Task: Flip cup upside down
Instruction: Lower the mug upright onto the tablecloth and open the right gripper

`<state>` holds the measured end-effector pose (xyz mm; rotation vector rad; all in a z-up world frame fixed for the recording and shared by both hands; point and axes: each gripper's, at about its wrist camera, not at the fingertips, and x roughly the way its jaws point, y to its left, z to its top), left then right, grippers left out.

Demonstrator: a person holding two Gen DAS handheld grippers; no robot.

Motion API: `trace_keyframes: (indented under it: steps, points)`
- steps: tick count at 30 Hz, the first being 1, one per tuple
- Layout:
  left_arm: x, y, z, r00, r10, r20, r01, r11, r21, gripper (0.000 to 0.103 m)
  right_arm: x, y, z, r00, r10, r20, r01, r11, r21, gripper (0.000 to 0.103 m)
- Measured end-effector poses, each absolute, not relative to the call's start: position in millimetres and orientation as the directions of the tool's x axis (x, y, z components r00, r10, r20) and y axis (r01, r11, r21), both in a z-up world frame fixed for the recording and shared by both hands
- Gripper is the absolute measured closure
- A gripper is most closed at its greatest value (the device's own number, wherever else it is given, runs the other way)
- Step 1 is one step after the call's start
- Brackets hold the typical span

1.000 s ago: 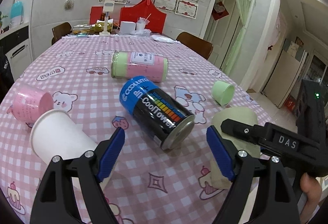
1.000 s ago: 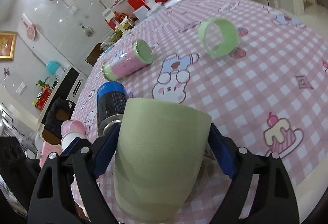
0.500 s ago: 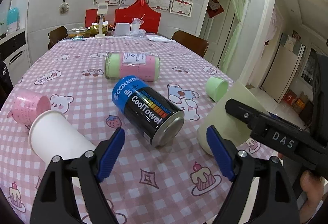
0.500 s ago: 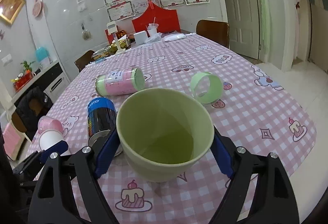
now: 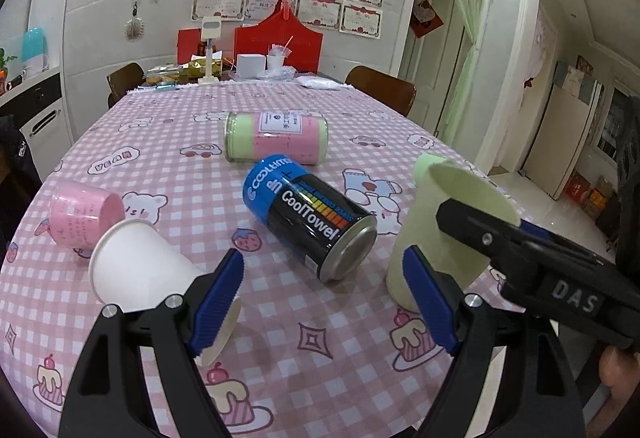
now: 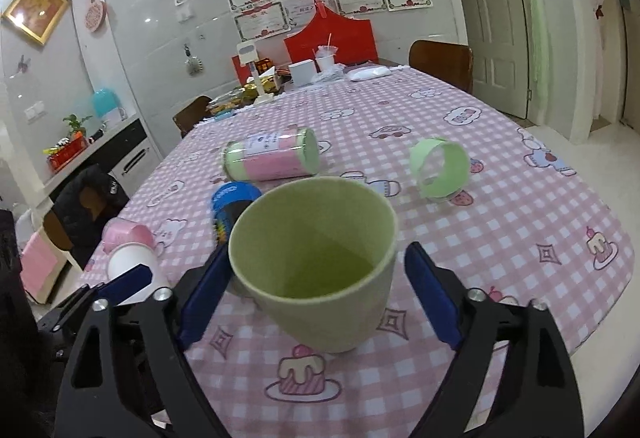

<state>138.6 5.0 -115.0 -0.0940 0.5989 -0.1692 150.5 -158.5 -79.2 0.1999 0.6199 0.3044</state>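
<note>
My right gripper [image 6: 316, 288] brackets the pale green cup [image 6: 316, 258] at centre frame, mouth up and tilted toward my lens, its axis close to upright; the left pad touches the wall, but I see a gap at the right pad, so I can't tell whether I truly grip it. In the left wrist view the cup [image 5: 444, 234] stands at right of frame with its base at the pink checked tablecloth [image 5: 180, 173]; resting or just above, I can't say. My left gripper [image 5: 326, 302] hangs wide and empty, near a tipped white paper cup [image 5: 140, 266] at lower left. The black CoolTowel can [image 5: 310, 217] lies just beside the green cup, so I judge the roll needs clearance there. The right is plainly nearer.
</note>
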Motion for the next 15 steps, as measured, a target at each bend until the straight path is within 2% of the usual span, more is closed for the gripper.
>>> trace_keyframes:
  steps: [6, 15]
  points:
    - [126, 3, -103, 0.831, -0.183, -0.525, 0.142, 0.983, -0.118, 0.022, 135, -162, -67, 0.785, 0.355, -0.508, -0.229, 0.928, 0.294, 0.013]
    - [97, -4, -76, 0.874, -0.173, -0.455, 0.155, 0.985, -0.077, 0.02, 94, -181, -38, 0.852, 0.331, -0.407, -0.228, 0.932, 0.281, 0.01]
